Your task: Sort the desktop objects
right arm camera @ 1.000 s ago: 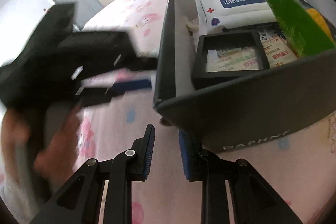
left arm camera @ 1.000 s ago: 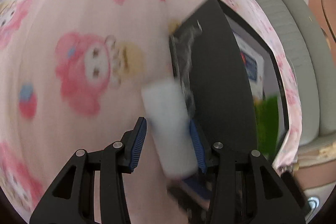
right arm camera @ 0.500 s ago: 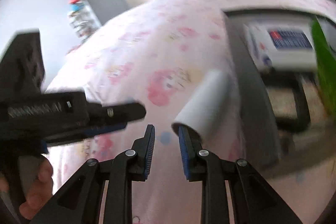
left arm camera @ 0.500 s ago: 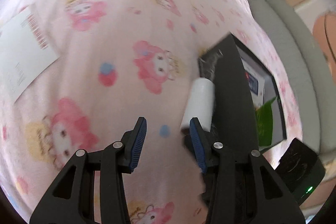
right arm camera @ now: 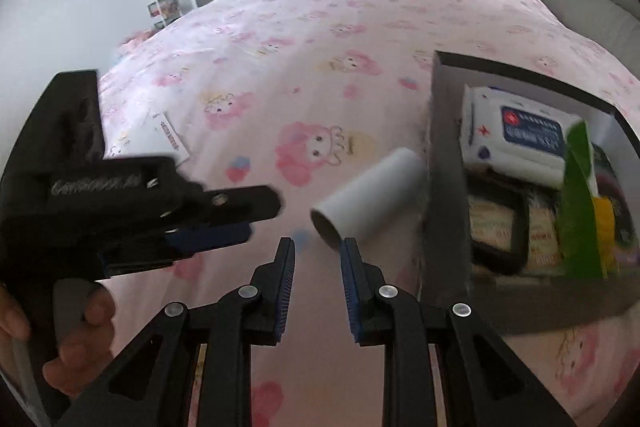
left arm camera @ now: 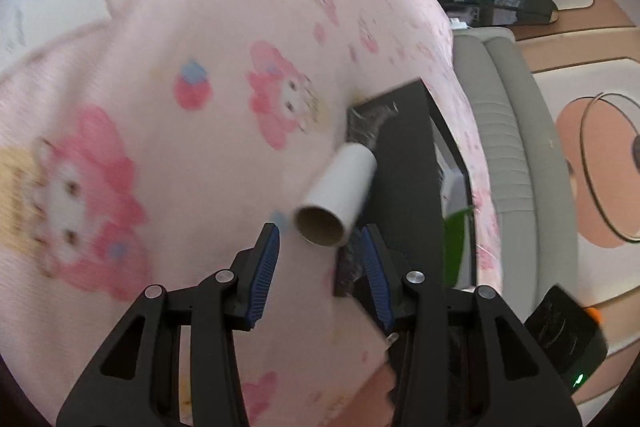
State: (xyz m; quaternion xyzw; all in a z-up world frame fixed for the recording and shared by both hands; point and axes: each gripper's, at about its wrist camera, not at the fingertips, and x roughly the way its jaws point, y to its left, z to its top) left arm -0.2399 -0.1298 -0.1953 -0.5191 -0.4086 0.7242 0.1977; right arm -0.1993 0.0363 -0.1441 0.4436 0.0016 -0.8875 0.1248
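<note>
Left wrist: white tube lies just ahead of jaws.

One white cardboard tube, one dark box, one pack of wipes inside it, one green packet, one paper slip, and two grippers.

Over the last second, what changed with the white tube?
The left hand-held gripper let go of the white tube, which now lies on the pink sheet against the black box; the gripper has backed off. The right hand-held gripper stayed shut and empty, the box contents unchanged.
</note>
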